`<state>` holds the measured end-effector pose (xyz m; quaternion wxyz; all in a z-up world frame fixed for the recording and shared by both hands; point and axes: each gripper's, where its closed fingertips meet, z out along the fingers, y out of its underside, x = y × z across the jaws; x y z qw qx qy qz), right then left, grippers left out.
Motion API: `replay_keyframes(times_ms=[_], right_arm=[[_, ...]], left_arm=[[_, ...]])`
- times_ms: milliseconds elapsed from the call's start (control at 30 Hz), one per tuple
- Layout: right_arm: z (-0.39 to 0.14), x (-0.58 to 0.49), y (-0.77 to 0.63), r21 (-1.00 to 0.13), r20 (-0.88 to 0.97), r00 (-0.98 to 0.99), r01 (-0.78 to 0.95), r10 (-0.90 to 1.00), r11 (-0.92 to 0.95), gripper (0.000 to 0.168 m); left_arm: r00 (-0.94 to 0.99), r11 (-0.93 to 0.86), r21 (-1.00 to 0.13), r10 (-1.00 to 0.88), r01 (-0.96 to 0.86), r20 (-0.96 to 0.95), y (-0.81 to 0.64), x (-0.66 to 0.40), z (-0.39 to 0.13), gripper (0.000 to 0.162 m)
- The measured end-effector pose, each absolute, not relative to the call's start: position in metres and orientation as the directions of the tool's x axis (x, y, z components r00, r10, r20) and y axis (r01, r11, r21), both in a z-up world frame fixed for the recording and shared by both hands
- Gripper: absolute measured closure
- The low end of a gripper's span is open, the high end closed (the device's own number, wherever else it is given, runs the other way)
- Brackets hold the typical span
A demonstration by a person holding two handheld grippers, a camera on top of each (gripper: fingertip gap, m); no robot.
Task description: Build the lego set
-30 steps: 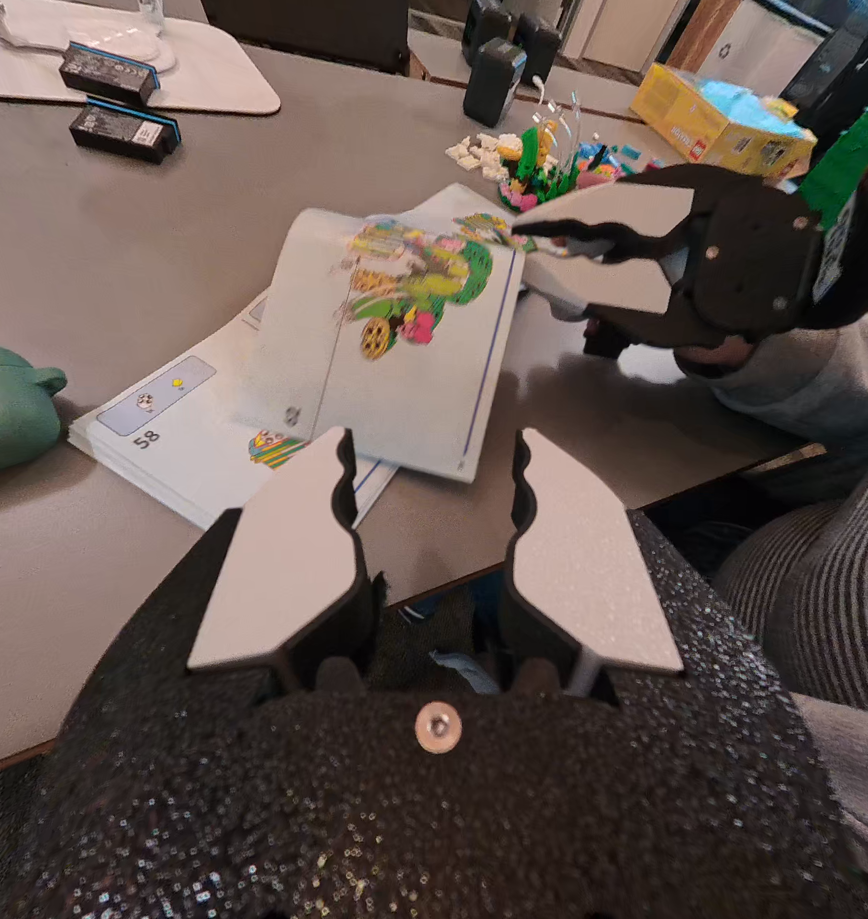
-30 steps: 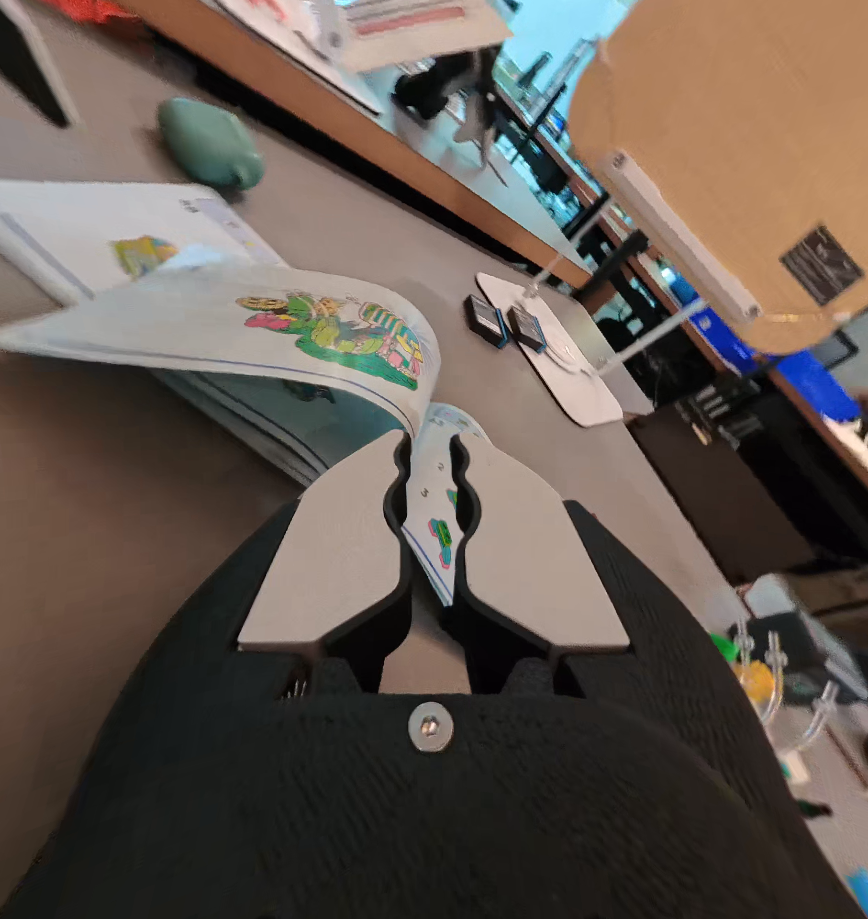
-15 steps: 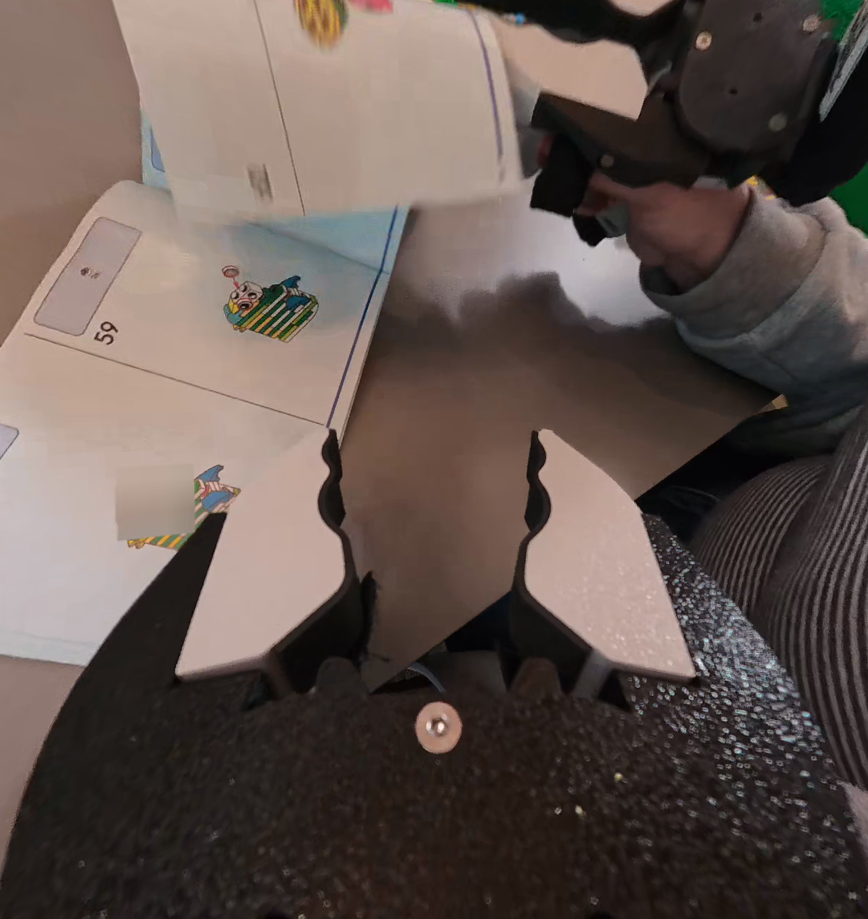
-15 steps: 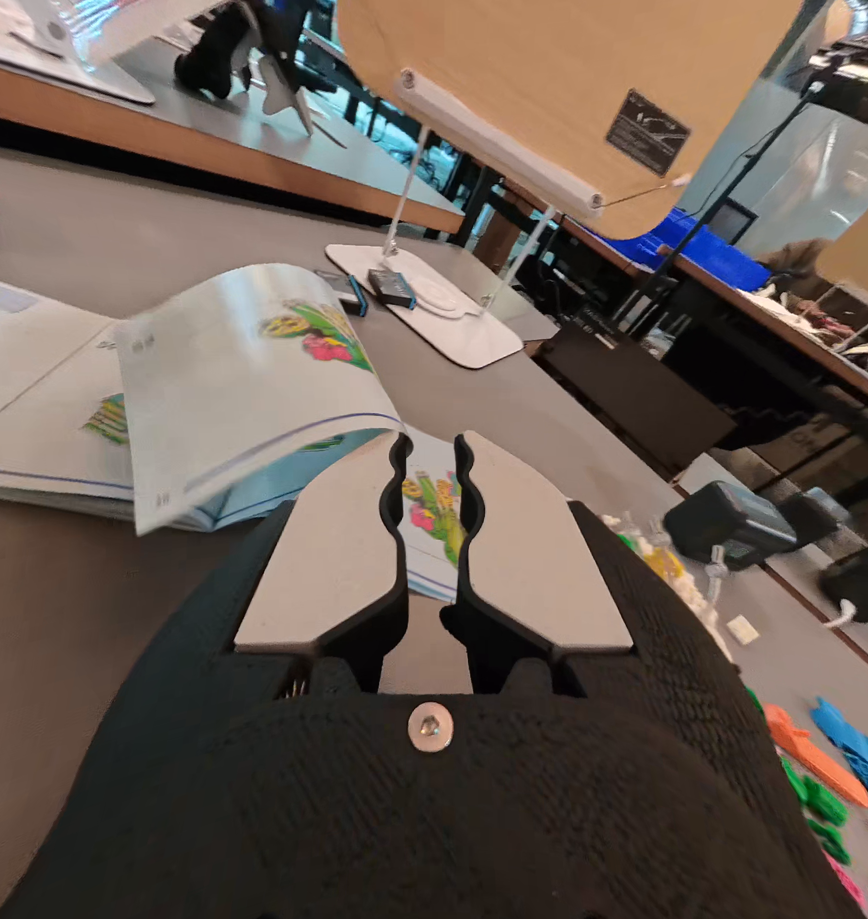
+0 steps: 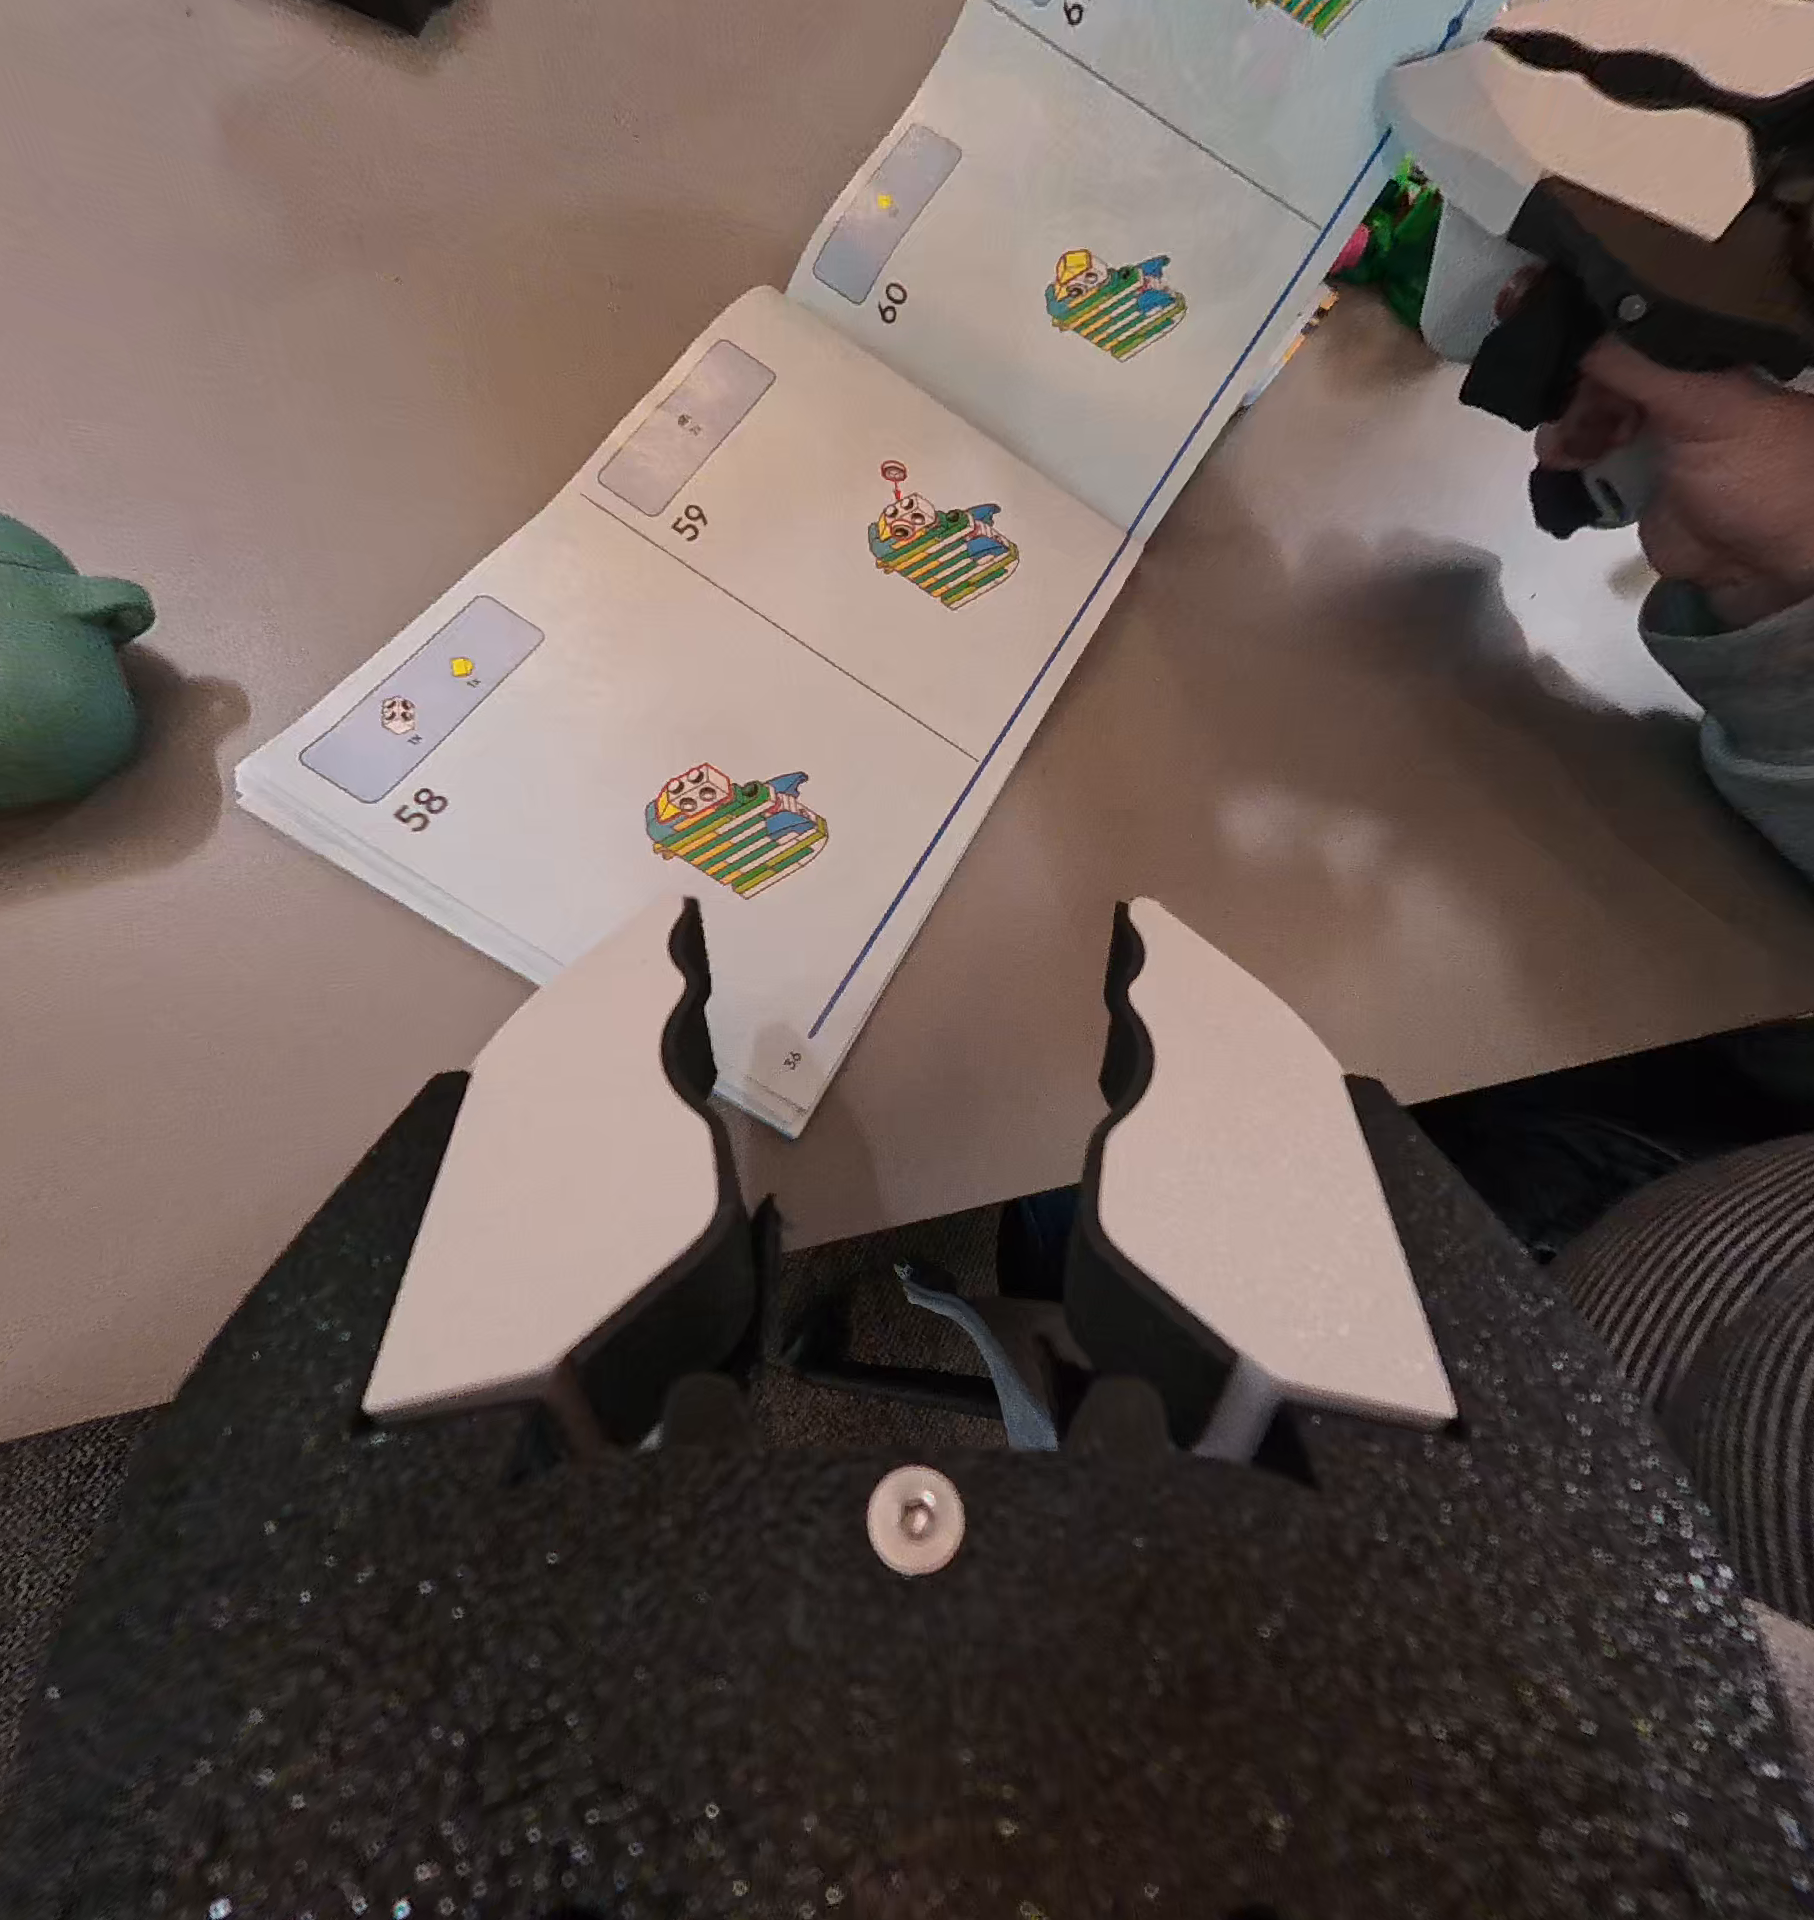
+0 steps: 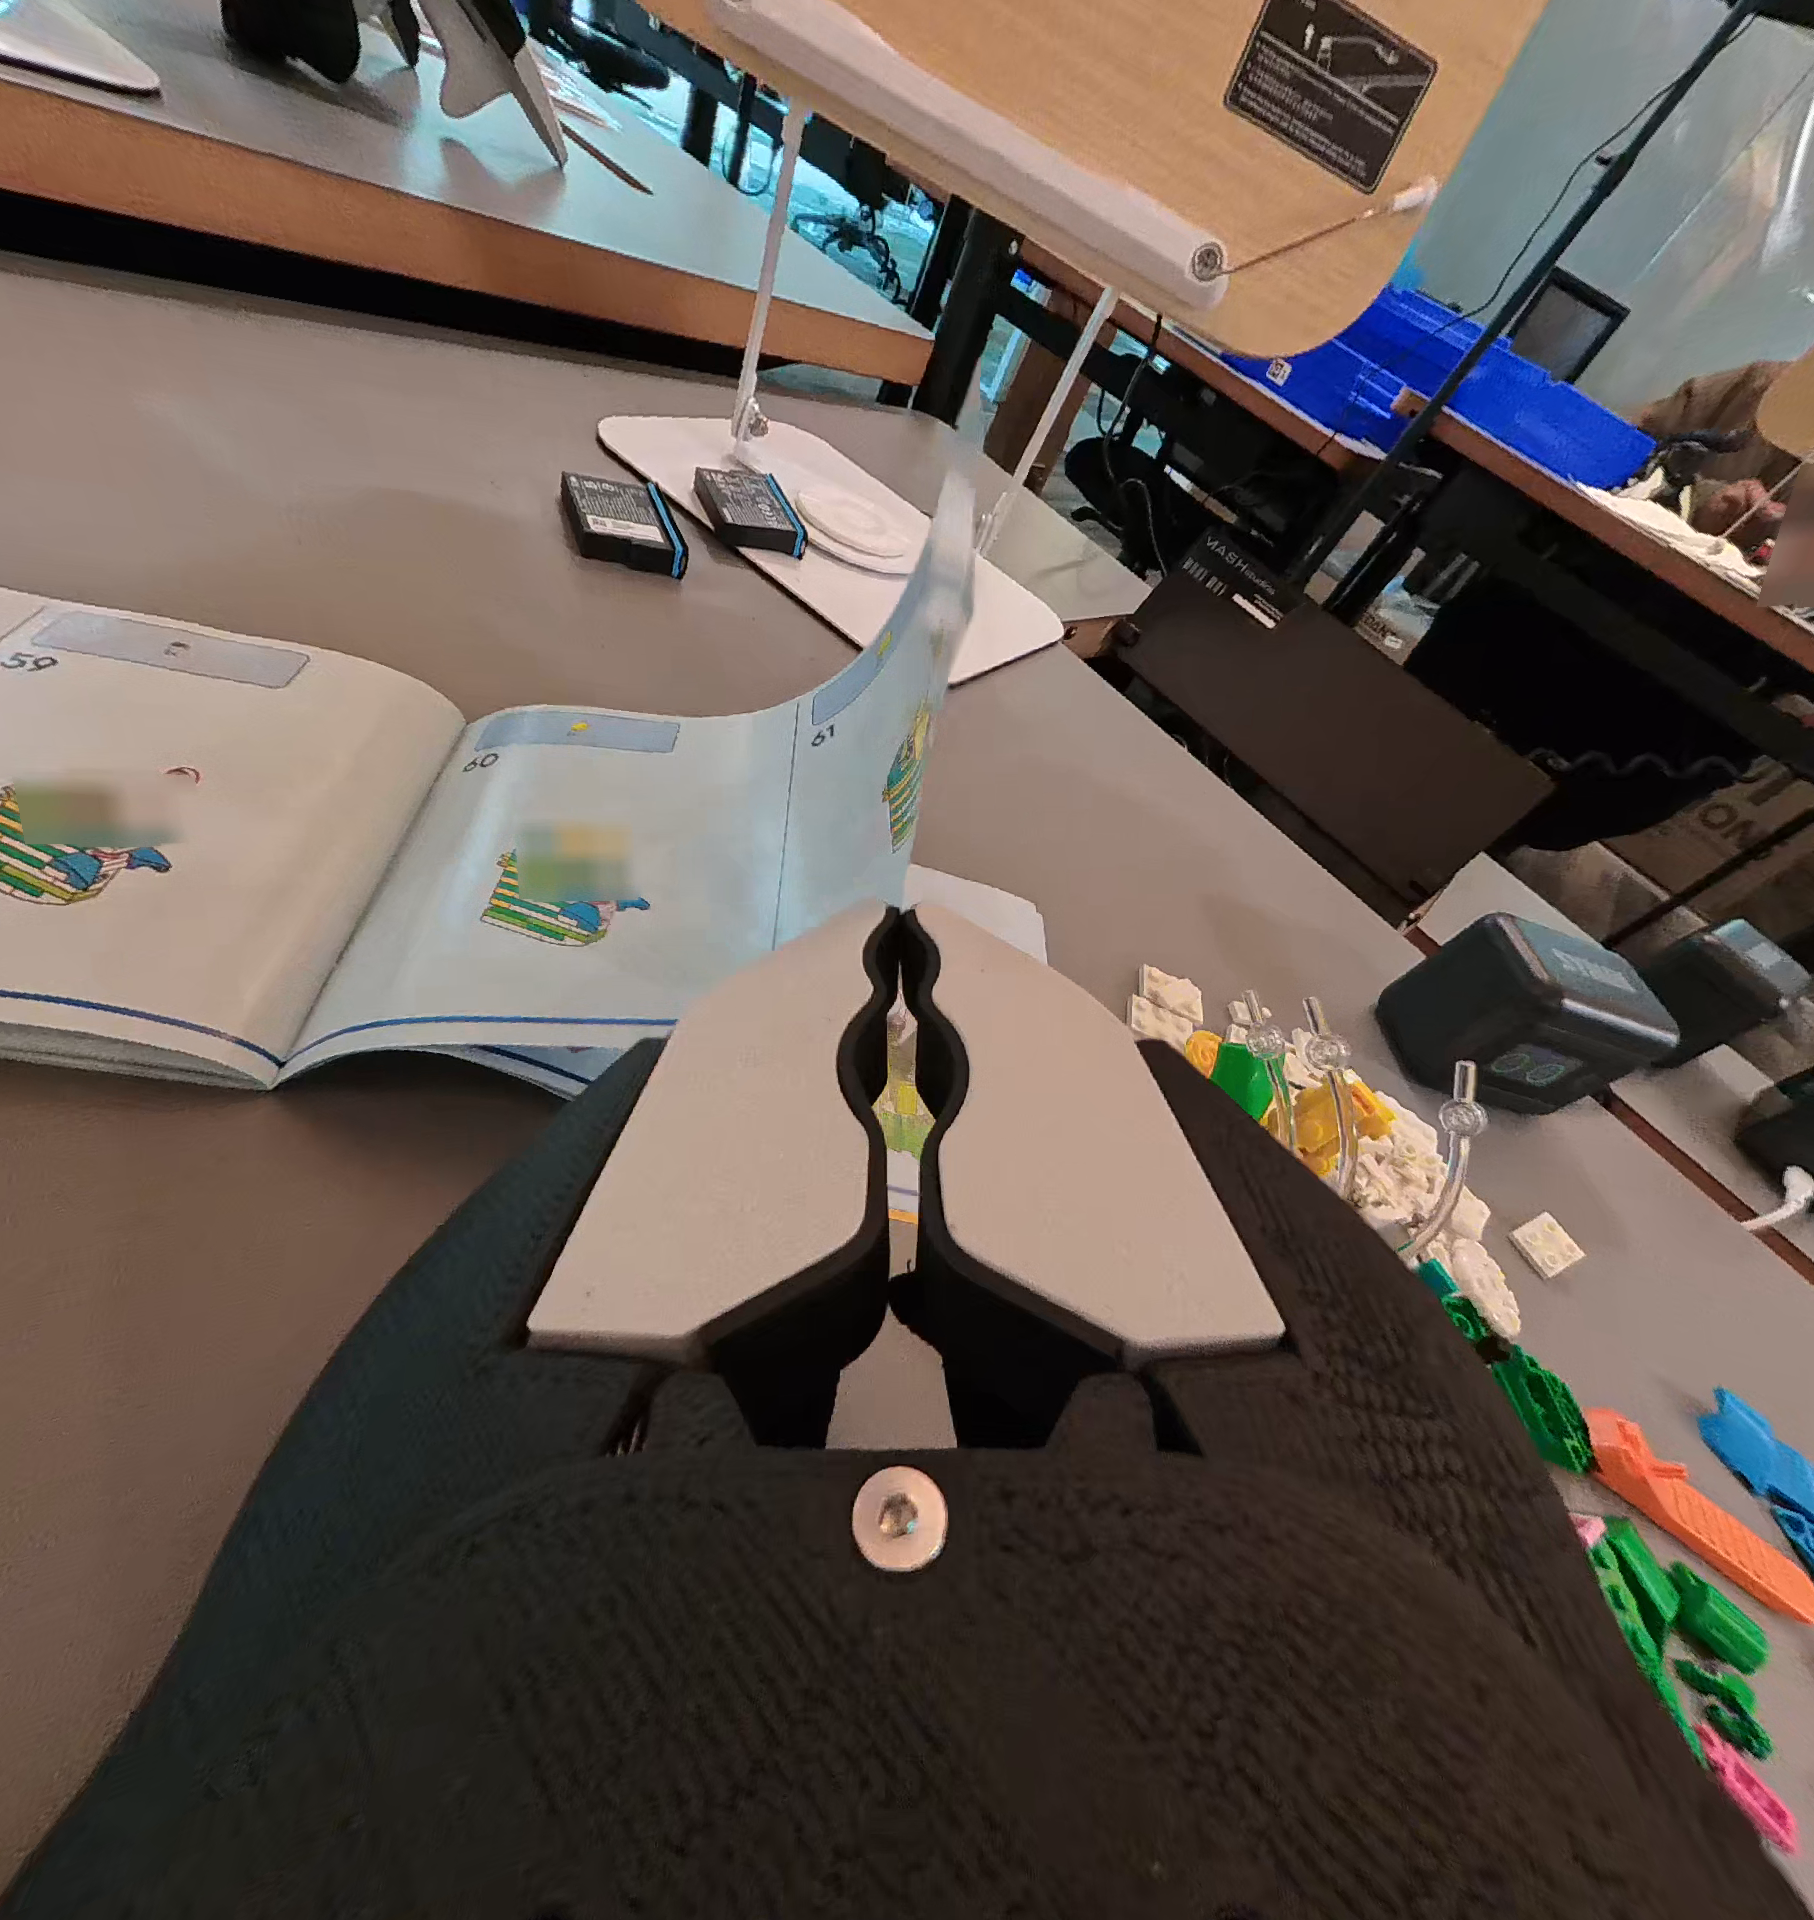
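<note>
Two tools, right tool [image 6: 901,920] pinching booklet page [image 6: 908,748]

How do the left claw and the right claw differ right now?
The left claw is open, its fingers wide apart and gripping nothing; the right claw is shut on a page of the instruction booklet. The left claw hovers at the booklet's near corner; the right claw holds its page curled up off the table. Both have grey fingers on black bodies.
</note>
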<state>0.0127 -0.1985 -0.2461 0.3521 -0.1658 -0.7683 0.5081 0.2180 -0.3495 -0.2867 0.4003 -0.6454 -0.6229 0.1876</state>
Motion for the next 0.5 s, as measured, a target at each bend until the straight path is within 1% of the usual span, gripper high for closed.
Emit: replay_keyframes(times_ms=[33, 133, 400, 500], right_arm=[[-0.246, 0.012, -0.197, -0.9, 0.365, -0.699, -0.095, 0.615, 0.426, 0.168], [-0.248, 0.01, -0.194, -0.912, 0.324, -0.71, -0.06, 0.625, 0.406, 0.168], [-0.254, 0.007, -0.19, -0.951, 0.133, -0.76, 0.083, 0.636, 0.297, 0.168], [-0.255, 0.006, -0.189, -0.955, 0.086, -0.766, 0.119, 0.637, 0.272, 0.168]], left_arm=[[0.153, 0.098, -0.75, 0.954, 0.654, 0.258, -0.35, 0.218, -0.287, 0.089], [0.171, 0.087, -0.757, 0.952, 0.648, 0.255, -0.346, 0.214, -0.286, 0.089], [0.22, 0.068, -0.768, 0.938, 0.637, 0.266, -0.332, 0.205, -0.283, 0.09], [0.231, 0.072, -0.767, 0.932, 0.637, 0.28, -0.329, 0.204, -0.283, 0.09]])
